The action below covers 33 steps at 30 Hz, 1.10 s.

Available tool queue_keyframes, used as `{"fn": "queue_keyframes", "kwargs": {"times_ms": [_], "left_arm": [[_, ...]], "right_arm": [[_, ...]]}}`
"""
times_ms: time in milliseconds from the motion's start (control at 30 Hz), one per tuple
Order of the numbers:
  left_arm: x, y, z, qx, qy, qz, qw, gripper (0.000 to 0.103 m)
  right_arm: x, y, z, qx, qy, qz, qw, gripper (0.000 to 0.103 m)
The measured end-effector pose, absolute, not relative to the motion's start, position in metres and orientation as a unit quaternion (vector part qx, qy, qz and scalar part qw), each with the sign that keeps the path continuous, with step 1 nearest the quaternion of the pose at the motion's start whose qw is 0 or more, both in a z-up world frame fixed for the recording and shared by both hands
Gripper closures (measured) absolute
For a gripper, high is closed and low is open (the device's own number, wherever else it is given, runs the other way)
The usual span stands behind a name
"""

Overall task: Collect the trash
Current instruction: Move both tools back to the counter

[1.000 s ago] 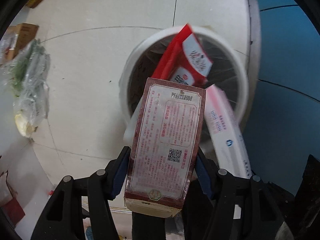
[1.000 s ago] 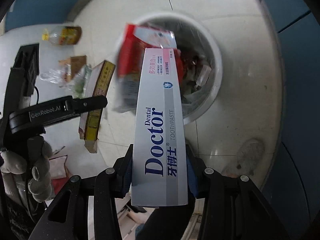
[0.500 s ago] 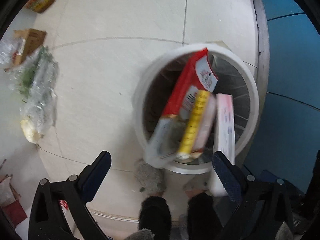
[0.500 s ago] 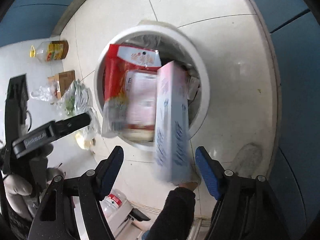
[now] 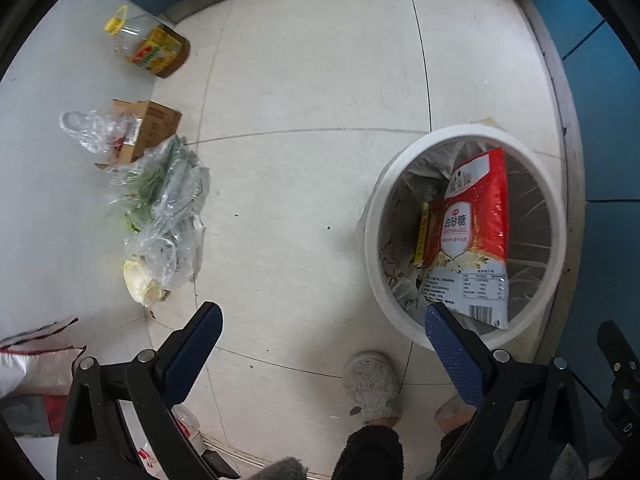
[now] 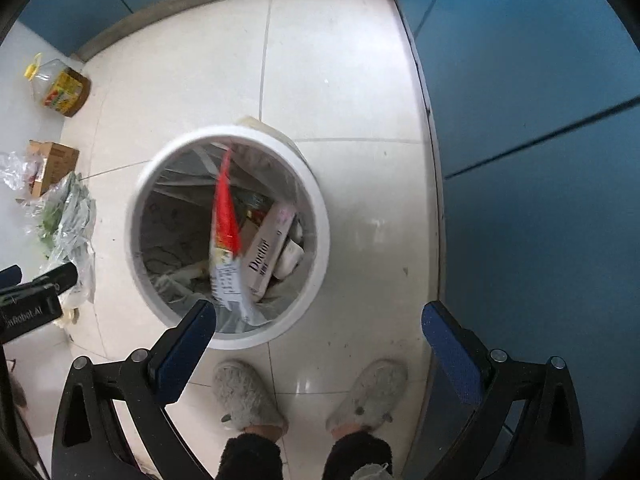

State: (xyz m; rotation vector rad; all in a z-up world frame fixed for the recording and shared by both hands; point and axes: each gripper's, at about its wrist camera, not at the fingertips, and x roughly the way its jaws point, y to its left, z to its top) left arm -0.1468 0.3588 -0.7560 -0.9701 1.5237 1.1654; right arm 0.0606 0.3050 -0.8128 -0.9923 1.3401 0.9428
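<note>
Right wrist: "Doctor" toothpaste box [image 6: 267, 250] in bin [image 6: 320, 216]; both grippers wide, empty.

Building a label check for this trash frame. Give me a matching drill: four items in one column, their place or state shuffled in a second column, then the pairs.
Items:
1. red sugar bag
2. toothpaste box
3. oil bottle
4. left gripper

Places or states:
A. lying on the floor near the blue wall
B. jaws wide apart, nothing between them
C. standing on edge in the white bin, top above the rim
D. lying down inside the bin among the trash

Pairs: 1-C, 2-D, 3-A, 4-B
</note>
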Motion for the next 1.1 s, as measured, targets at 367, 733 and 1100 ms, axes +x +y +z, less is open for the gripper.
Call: {"fn": "queue_keyframes", "kwargs": {"times_ms": [367, 733, 1100], "left_arm": [[-0.136, 0.319, -0.576, -0.39, 0.569, 0.485, 0.538, 0.0], [-0.141, 0.284, -0.396, -0.385, 0.51, 0.493, 0.59, 0.0], [-0.134, 0.248, -0.276, -0.363, 0.48, 0.48, 0.638, 0.0]], "right_arm": [[0.047, 0.277, -0.65, -0.392, 0.55, 0.44, 0.591, 0.0], [0.049, 0.235, -0.422, -0.358, 0.492, 0.489, 0.624, 0.0], [0.048, 0.193, -0.278, -0.3, 0.487, 0.525, 0.63, 0.0]]}}
